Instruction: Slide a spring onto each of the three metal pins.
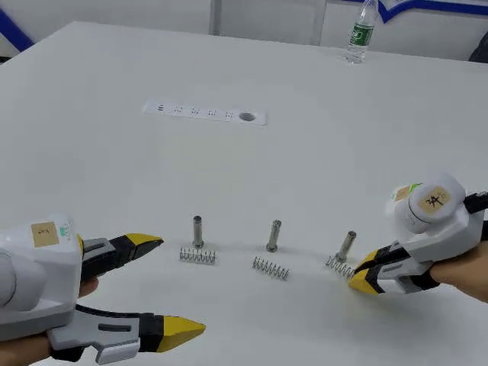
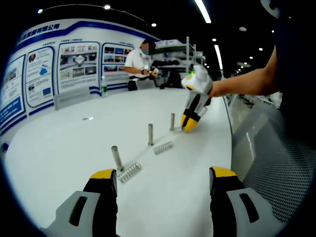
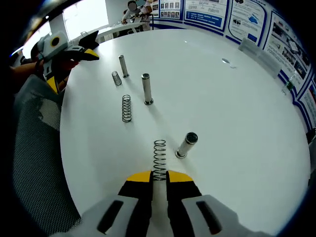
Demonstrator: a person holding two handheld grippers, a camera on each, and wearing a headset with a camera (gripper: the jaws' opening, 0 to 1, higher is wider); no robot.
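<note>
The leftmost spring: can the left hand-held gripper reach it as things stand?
Probably yes. The left hand-held gripper is open, and the leftmost spring lies just ahead of it on the bare table, with nothing between.

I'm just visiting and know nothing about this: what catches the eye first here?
Three metal pins stand upright in a row on the white table, a spring lying beside each. The right gripper pinches the end of the right-hand spring; the left gripper hangs open.

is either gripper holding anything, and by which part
The right gripper pinches the near end of the rightmost spring. The left gripper is open, holding nothing.
</note>
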